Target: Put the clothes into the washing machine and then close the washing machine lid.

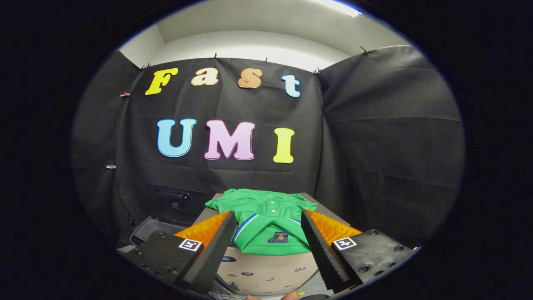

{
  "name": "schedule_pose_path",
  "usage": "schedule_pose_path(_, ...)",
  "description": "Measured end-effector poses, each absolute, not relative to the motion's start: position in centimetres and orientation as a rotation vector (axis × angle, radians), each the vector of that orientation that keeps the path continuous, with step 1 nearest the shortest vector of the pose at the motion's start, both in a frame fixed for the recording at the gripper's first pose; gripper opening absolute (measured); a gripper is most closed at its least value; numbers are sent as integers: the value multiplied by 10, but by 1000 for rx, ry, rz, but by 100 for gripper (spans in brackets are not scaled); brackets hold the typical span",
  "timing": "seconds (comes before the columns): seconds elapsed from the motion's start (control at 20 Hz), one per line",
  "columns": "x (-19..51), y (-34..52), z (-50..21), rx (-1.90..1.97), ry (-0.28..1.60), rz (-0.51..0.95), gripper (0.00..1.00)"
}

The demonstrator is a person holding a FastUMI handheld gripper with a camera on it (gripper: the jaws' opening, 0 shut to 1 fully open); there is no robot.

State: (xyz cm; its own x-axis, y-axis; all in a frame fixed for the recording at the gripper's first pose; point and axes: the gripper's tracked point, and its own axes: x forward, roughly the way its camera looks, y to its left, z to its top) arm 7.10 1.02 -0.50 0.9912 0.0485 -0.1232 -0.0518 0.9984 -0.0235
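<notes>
A green polo shirt [266, 218] with a blue and white striped collar lies folded on a flat grey top [262, 268], which looks like the washing machine's lid. My gripper [268, 218] is open, its fingers spread wide to either side of the shirt's collar end. The left fingertip [229, 218] and right fingertip [306, 216] reach level with the collar, hanging above the surface. Nothing is held between them. The shirt's far half lies beyond the fingers.
To the left of the grey top sits a dark open bin or tub [152, 229] with a light rim. A black case [173, 204] stands behind it against the cloth wall. Black cloth closes the space behind and to the right.
</notes>
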Motion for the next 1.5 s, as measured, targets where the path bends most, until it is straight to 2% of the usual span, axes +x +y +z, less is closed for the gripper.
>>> schedule_pose_path(0.3,145,8,-10,-20,274,82,98)
schedule_pose_path(0.5,187,13,-39,6,443,112,99)
schedule_pose_path(0.7,227,4,-74,-4,581,69,99)
schedule_pose_path(1.15,269,-1,-146,-48,811,-13,99)
schedule_pose_path(1.3,273,-3,-145,-40,817,-30,98)
schedule_pose_path(1.35,274,-4,-147,-49,807,-34,94)
schedule_pose_path(1.5,272,-6,-145,-86,794,-11,38)
